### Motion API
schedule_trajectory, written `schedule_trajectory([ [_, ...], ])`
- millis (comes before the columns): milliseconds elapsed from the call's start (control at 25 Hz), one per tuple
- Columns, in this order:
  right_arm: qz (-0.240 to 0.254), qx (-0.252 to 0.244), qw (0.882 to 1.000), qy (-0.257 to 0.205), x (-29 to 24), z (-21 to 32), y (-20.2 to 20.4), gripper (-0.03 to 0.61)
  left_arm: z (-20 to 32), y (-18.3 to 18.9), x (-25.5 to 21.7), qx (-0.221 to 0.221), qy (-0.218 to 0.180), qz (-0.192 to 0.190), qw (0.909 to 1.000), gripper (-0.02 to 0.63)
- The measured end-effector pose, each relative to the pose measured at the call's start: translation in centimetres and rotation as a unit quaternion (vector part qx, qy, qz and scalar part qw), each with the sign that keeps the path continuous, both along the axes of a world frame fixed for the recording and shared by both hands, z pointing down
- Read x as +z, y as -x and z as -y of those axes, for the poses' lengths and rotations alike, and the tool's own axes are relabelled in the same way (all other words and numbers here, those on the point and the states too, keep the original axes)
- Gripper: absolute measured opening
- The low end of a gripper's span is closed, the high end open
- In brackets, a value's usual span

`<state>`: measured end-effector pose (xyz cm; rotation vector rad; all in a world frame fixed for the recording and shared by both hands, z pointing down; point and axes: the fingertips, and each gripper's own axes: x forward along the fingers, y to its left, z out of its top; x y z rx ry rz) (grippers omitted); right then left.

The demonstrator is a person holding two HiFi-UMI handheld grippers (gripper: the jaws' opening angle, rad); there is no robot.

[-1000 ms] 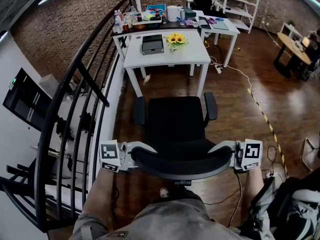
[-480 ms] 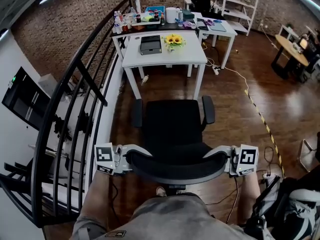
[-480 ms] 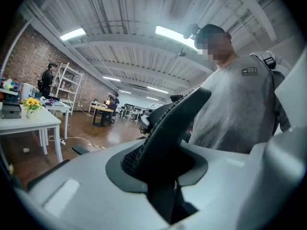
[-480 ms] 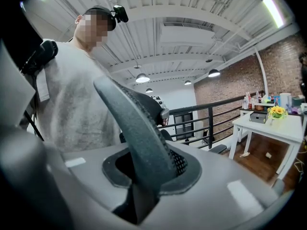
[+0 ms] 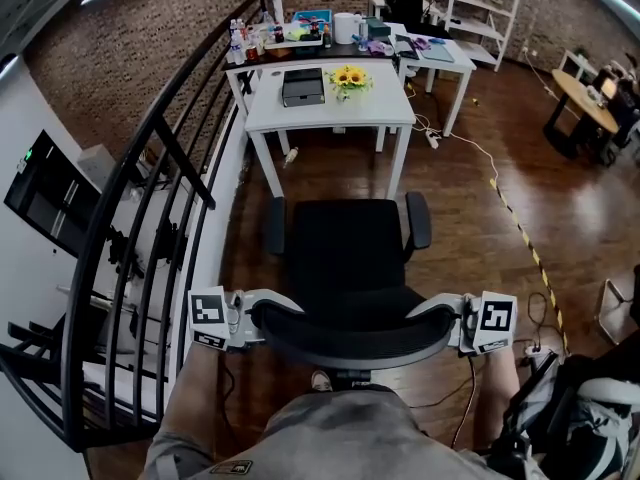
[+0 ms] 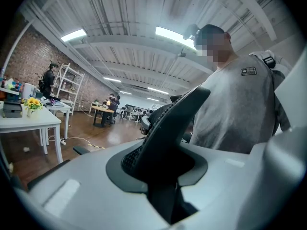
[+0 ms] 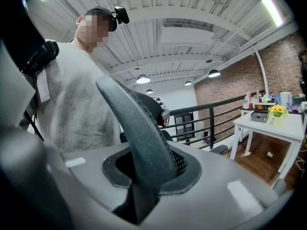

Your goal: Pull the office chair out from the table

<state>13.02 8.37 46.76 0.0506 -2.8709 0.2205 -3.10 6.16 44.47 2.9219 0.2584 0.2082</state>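
1. The black office chair point(image 5: 350, 258) stands on the wooden floor point(image 5: 470, 218) facing the white table point(image 5: 330, 116). Its seat is clear of the table's near edge, with a strip of floor between them.
2. A black railing point(image 5: 150, 198) runs along the floor's left edge, just beside the chair's left armrest.
3. A person stands right behind the chair's backrest point(image 5: 355, 336), with a gripper at each end of its curved top.
4. The left gripper point(image 5: 262, 316) has its jaws drawn in narrow and clamped on the left end of the backrest, whose dark meshed rim sits wedged between them.
5. The right gripper point(image 5: 442, 314) grips the right end the same way, its jaws narrow and pressed onto the rim.
6. Both grippers point inward, toward each other.
7. Sunflowers point(image 5: 348, 78) stand near the table's far edge, and a dark flat box point(image 5: 302, 88) lies just beside them toward the far left corner.
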Motion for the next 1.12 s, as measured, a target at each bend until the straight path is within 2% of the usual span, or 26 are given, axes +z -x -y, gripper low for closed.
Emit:
schedule_trajectory([
  [480, -0.005, 0.011, 1.0, 0.002, 0.1, 0.3, -0.3, 0.102, 0.3, -0.2, -0.3, -0.002, -0.007, -0.008, 0.9999, 0.097],
  [520, -0.007, 0.016, 1.0, 0.001, 0.0, 0.5, -0.3, 0.105, 0.4, -0.2, -0.5, -0.007, -0.008, -0.014, 0.9998, 0.107],
  [560, -0.008, 0.024, 1.0, -0.003, 0.0, 0.6, -0.2, 0.115, 0.5, -0.1, -0.7, -0.013, -0.012, -0.02, 0.9996, 0.145],
  [640, -0.007, 0.046, 0.999, -0.012, -0.1, 0.8, 0.1, 0.156, 0.5, 0.2, -1.0, -0.031, -0.025, -0.03, 0.9987, 0.202],
  [760, -0.003, 0.097, 0.995, -0.034, -0.5, 1.4, 0.0, 0.211, 0.5, 0.7, -1.8, -0.056, -0.053, -0.043, 0.9961, 0.254],
  [920, 0.009, 0.175, 0.982, -0.075, -1.9, 2.4, -1.1, 0.245, 0.8, 1.3, -2.9, -0.079, -0.081, -0.064, 0.9915, 0.267],
  [1120, 0.004, 0.224, 0.969, -0.108, -3.0, 1.9, -2.5, 0.249, 0.6, 1.4, -2.9, -0.119, -0.092, -0.068, 0.9863, 0.28],
])
